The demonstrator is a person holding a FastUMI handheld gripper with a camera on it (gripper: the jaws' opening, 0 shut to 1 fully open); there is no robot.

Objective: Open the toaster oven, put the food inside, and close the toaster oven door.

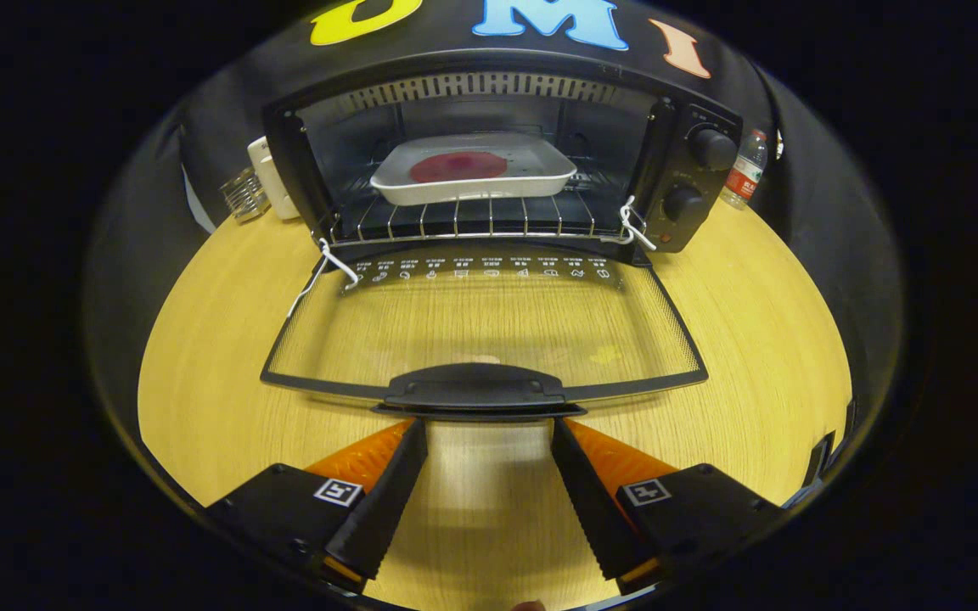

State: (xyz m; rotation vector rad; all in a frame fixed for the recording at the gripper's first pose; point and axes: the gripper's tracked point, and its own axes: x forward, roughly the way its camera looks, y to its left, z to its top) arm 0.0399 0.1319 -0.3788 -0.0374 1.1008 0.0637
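Note:
The black toaster oven stands at the back of the wooden table with its glass door folded flat down toward me. Inside, on the wire rack, rests a white rectangular dish holding a round dark-red piece of food. The door's black handle lies just ahead of my fingertips. My gripper is open, its fingers spread a little wider than nothing between them, tips right under the handle's front edge.
A white box and a small clear rack sit left of the oven. A plastic bottle stands behind its right side. Two knobs are on the oven's right panel. Bare wooden tabletop flanks the door.

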